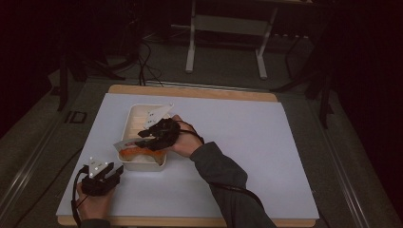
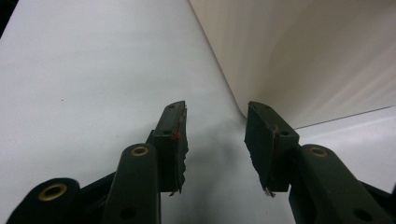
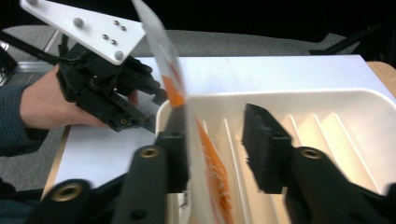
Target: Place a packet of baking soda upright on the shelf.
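A white ribbed tray [image 1: 138, 118] lies on the white table cover [image 1: 247, 142], left of centre. My right gripper [image 1: 145, 141] hangs over the tray's near end. In the right gripper view its jaws [image 3: 215, 126] stand open, and a flat orange-and-white packet [image 3: 175, 93] stands on edge between them. The packet leans against the left pad, clear of the right one, with its lower end in the tray [image 3: 327, 135]. From above, the packet [image 1: 138, 153] shows orange inside the tray. My left gripper [image 1: 114, 170] rests by the tray's near left corner, open [image 2: 215, 119] and holding nothing, beside the tray wall [image 2: 303, 60].
The wooden table edge [image 1: 190, 90] runs along the far side of the cover. A white metal stand [image 1: 228, 28] is on the floor beyond it, with cables [image 1: 145, 61] to its left. Bare cover stretches right of the tray.
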